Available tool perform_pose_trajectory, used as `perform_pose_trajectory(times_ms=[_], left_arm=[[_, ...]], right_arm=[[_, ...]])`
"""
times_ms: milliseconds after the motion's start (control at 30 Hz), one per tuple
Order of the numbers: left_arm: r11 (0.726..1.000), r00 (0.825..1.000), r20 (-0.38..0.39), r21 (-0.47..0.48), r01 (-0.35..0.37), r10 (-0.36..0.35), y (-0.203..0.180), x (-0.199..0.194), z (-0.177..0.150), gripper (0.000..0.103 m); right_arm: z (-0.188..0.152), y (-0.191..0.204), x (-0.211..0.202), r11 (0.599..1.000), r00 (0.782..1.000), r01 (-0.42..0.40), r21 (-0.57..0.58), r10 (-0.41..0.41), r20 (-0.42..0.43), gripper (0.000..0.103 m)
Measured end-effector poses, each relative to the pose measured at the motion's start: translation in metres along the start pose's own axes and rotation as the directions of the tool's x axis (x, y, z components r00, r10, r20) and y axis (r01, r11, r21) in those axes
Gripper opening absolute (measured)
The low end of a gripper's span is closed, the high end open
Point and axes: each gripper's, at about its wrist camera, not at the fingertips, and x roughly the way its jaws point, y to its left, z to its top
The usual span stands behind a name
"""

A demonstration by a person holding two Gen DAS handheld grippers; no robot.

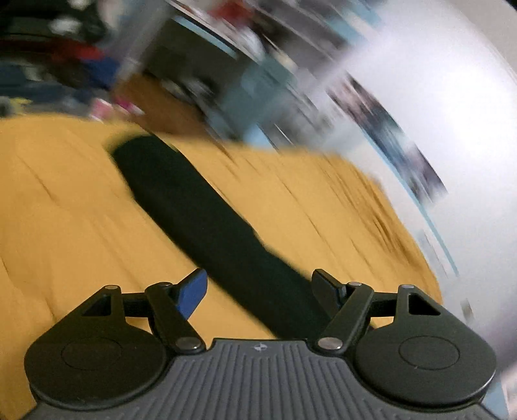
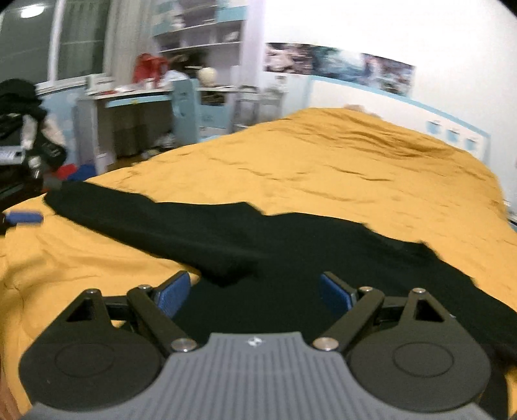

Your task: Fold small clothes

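A black garment (image 2: pixel 245 239) lies spread on the mustard-yellow bedspread (image 2: pixel 339 161), one long sleeve stretching off to the left. My right gripper (image 2: pixel 255 290) hovers open just over its near part, nothing between the blue pads (image 2: pixel 171 295). In the blurred left wrist view the black sleeve (image 1: pixel 200 213) runs diagonally from upper left down under my left gripper (image 1: pixel 261 287), which is open and empty above it. The left gripper's blue tip (image 2: pixel 24 217) shows at the far left edge of the right wrist view, beside the sleeve's end.
The yellow bedspread (image 1: pixel 64 210) covers the whole bed. Beyond its far edge stand a desk (image 2: pixel 129 100) with clutter, shelves (image 2: pixel 200 29) and a white wall with posters (image 2: pixel 339 63). Dark bags or clothes (image 2: pixel 19 129) pile at the left.
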Motion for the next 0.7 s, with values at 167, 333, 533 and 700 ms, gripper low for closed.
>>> perform_pose_trajectory(times_ms=[167, 333, 533, 700], left_arm=[[0.982, 0.994, 0.060, -0.168, -0.085, 0.097, 0.056, 0.057, 0.037, 0.085], [0.960, 0.989, 0.073, -0.260, -0.103, 0.126, 0.088, 0.099, 0.041, 0.078], [0.935, 0.980, 0.173, -0.353, -0.030, 0.097, 0.129, 0.102, 0.045, 0.033], [0.943, 0.970, 0.210, -0.329, -0.048, 0.123, 0.122, 0.099, 0.050, 0.008]], right_arm=[[0.000, 0.021, 0.042, 0.998, 0.996, -0.066, 0.005, 0.066, -0.051, 0.083], [-0.002, 0.035, 0.066, 0.993, 0.990, -0.118, 0.018, 0.119, -0.078, 0.083], [-0.007, 0.043, 0.085, 0.993, 0.985, -0.121, 0.002, 0.120, -0.123, 0.083], [-0.012, 0.030, 0.077, 0.995, 0.984, -0.096, 0.011, 0.097, -0.147, 0.083]])
